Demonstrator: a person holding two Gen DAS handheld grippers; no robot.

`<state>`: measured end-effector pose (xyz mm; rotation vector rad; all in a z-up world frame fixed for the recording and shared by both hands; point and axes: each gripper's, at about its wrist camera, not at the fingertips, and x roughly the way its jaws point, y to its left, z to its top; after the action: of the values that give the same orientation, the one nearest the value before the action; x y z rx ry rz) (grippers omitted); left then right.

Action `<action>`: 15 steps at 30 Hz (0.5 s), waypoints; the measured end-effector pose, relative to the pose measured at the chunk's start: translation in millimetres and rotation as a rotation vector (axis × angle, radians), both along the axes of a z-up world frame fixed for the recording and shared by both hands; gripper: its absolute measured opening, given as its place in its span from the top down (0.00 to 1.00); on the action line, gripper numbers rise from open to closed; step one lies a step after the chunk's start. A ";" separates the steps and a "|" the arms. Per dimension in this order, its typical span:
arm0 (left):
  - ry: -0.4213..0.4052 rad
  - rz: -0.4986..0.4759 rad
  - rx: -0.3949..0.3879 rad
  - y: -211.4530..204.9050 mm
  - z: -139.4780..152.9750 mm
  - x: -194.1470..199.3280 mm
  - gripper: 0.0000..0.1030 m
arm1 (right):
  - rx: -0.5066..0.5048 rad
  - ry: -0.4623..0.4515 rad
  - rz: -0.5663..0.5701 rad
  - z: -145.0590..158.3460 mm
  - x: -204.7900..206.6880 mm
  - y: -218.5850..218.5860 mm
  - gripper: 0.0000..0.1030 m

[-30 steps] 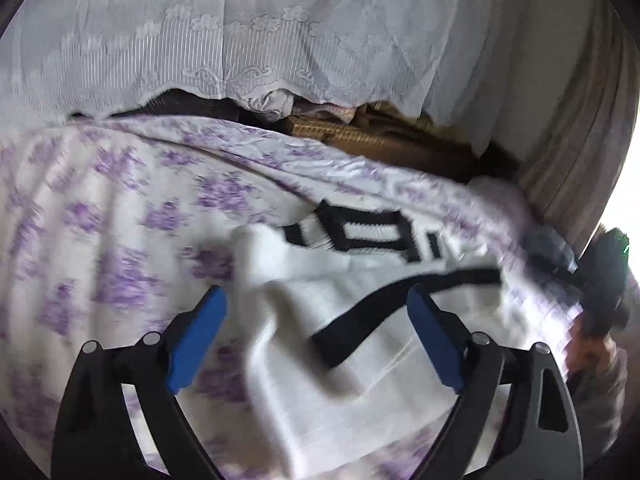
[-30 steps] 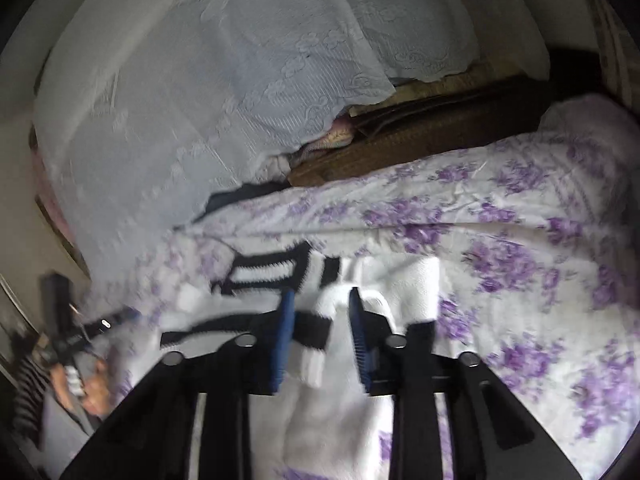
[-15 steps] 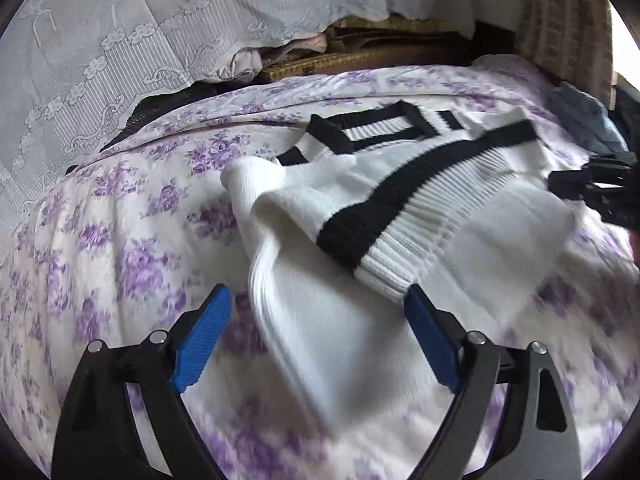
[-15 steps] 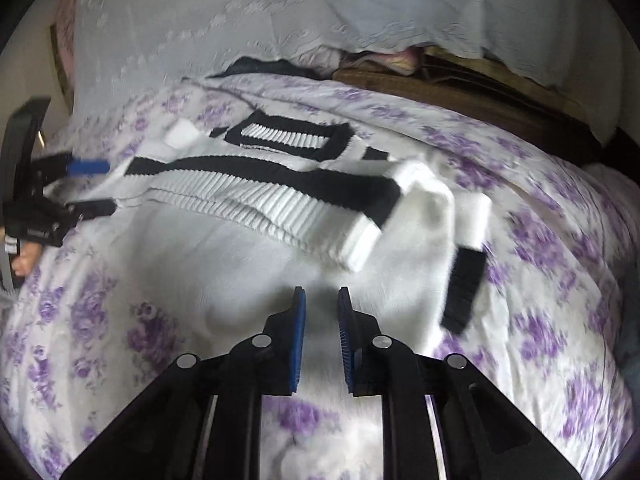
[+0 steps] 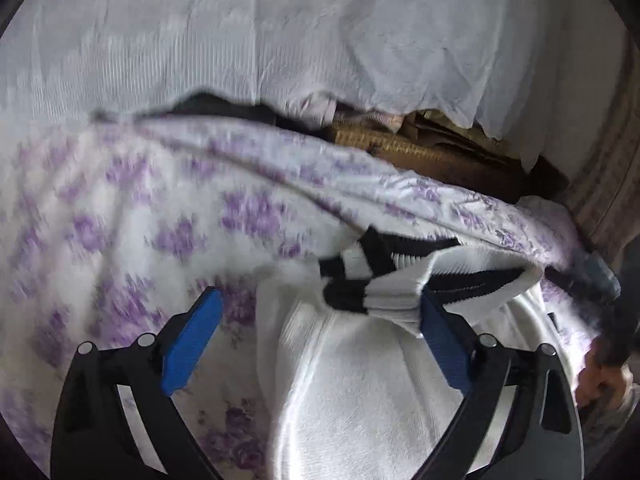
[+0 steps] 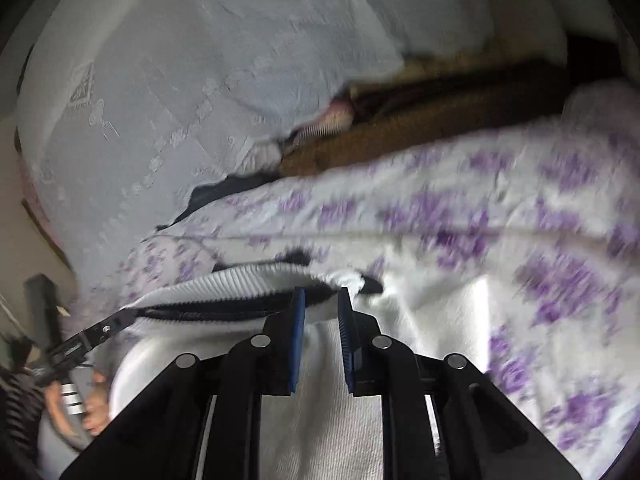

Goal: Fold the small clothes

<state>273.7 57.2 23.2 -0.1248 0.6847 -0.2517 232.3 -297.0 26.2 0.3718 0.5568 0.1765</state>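
Lying on the bedspread (image 5: 132,216) is one sweater (image 5: 352,380), white knit with black bands, and we count no other garment to fold. Its ribbed hem, white with a black band, is drawn up off the body and stretches across both views, with the plain white body spreading toward us below it.

Our left gripper (image 5: 316,344) stands wide, its two blue pads (image 5: 188,344) far apart; the right pad touches the bunched rib at the sweater's left end, while the left pad sits over the bedspread. Our right gripper (image 6: 320,340) is narrow, its two pads close on either side of the hem edge, with white knit in the slot; whether they pinch it we cannot tell.

Purple flowers cover the bedspread on every side of the sweater. Far beyond hangs one white lace cloth (image 5: 280,32), with brown woven material (image 5: 420,152) below its edge.
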 end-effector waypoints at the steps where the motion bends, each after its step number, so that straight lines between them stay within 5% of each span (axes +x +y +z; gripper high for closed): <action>1: -0.031 0.014 0.000 -2.5 5.7 -2.7 0.10 | 0.020 -0.026 -0.010 5.6 1.1 -2.1 0.63; 6: -0.022 0.050 0.019 -1.7 17.3 4.6 0.10 | 0.019 -0.030 -0.022 10.7 7.7 -5.0 0.56; 11: -0.011 -0.037 -0.064 1.4 16.3 -11.0 0.11 | -0.040 0.032 0.041 0.8 7.9 9.2 0.74; 15: 0.042 -0.159 0.059 -44.1 4.8 -4.2 0.10 | -0.061 0.097 0.123 -7.2 27.2 36.0 0.76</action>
<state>269.5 13.0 28.0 -0.0192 0.7439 -0.3818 259.5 -261.0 19.0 0.2879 0.6794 0.2605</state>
